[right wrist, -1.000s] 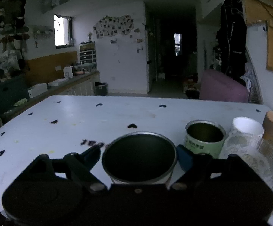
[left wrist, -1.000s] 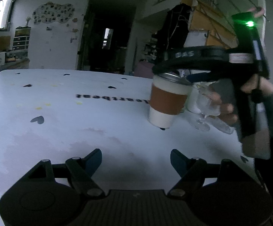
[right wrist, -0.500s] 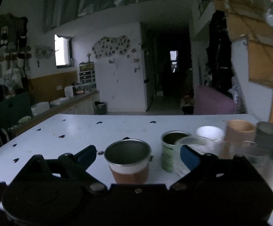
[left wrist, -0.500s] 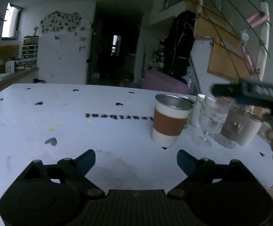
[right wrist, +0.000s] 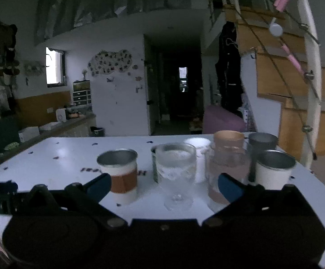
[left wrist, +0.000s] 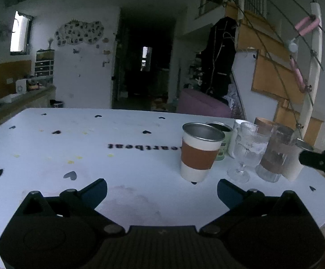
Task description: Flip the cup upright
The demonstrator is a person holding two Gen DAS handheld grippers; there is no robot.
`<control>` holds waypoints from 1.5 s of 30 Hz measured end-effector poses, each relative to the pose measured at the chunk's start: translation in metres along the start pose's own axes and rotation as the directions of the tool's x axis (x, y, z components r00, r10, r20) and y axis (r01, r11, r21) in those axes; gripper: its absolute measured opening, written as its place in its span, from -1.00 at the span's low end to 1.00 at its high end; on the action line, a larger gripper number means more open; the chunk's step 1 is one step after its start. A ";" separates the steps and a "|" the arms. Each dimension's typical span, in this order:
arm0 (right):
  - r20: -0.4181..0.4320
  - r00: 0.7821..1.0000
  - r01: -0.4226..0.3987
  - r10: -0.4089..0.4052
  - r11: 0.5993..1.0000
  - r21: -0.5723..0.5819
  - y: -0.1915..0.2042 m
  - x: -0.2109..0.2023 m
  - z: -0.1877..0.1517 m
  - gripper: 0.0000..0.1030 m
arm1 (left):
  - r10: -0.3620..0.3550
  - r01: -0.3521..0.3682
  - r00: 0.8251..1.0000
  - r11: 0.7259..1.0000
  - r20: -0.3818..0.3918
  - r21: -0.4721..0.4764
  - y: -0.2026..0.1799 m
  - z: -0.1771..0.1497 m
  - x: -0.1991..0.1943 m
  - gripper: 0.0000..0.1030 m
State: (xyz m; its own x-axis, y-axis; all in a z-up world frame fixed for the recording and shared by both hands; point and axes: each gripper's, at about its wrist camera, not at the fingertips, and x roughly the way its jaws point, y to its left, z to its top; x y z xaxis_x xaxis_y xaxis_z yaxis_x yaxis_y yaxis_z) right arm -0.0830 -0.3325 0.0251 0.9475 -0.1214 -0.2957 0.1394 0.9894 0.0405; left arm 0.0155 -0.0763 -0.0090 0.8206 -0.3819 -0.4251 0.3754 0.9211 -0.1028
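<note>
Cup upright on table just beside stemmed glass; both hand-held grippers, left and right, wide open, empty; risk: a careless swing toppling the crowded glassware

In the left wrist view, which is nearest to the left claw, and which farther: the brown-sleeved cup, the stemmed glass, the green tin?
From the left claw:
1. Brown-sleeved cup, upright, just right of centre.
2. Stemmed glass, further right.
3. Green tin, behind the cup, partly hidden.
</note>
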 end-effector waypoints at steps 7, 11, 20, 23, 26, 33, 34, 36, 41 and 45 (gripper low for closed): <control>-0.012 0.999 0.050 -0.050 0.999 -0.001 -0.009 -0.018 -0.011 1.00 | 0.029 -0.029 1.000 0.999 0.002 0.027 -0.008 -0.002 -0.011 1.00; -0.004 0.997 0.073 -0.073 0.997 0.009 -0.012 -0.028 -0.012 1.00 | 0.027 -0.027 1.000 0.999 0.003 0.037 -0.012 -0.003 -0.015 1.00; -0.012 0.997 0.077 -0.077 0.997 0.013 -0.013 -0.031 -0.016 1.00 | 0.037 -0.037 0.999 0.999 -0.003 0.039 -0.017 -0.005 -0.019 1.00; -0.017 0.997 0.070 -0.070 0.998 0.008 -0.010 -0.030 -0.017 1.00 | 0.040 -0.040 0.999 0.998 0.000 0.041 -0.017 -0.004 -0.020 1.00; -0.021 0.998 0.066 -0.066 0.998 0.007 -0.009 -0.029 -0.018 1.00 | 0.044 -0.044 0.999 0.998 0.002 0.042 -0.016 -0.004 -0.021 1.00; -0.023 0.998 0.066 -0.066 0.998 0.002 -0.007 -0.030 -0.018 1.00 | 0.046 -0.046 0.999 0.998 0.004 0.043 -0.016 -0.004 -0.022 1.00; -0.023 0.998 0.066 -0.066 0.998 0.001 -0.006 -0.030 -0.019 1.00 | 0.045 -0.045 0.999 0.998 0.004 0.043 -0.017 -0.004 -0.021 1.00; -0.021 0.998 0.065 -0.065 0.998 0.001 -0.006 -0.030 -0.018 1.00 | 0.046 -0.046 0.999 0.998 0.006 0.044 -0.017 -0.004 -0.022 1.00; -0.023 0.998 0.066 -0.066 0.998 0.002 -0.007 -0.030 -0.019 1.00 | 0.047 -0.047 0.999 0.998 0.007 0.046 -0.016 -0.003 -0.023 1.00; -0.023 0.998 0.065 -0.065 0.998 0.001 -0.006 -0.030 -0.018 1.00 | 0.047 -0.047 0.999 0.998 0.007 0.044 -0.017 -0.003 -0.022 1.00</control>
State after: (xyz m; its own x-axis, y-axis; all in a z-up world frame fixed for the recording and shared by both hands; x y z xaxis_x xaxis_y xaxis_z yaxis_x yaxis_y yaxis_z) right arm -0.1175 -0.3338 0.0161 0.9297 -0.1835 -0.3195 0.2010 0.9793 0.0225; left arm -0.0106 -0.0833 -0.0005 0.8402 -0.3387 -0.4234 0.3550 0.9339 -0.0427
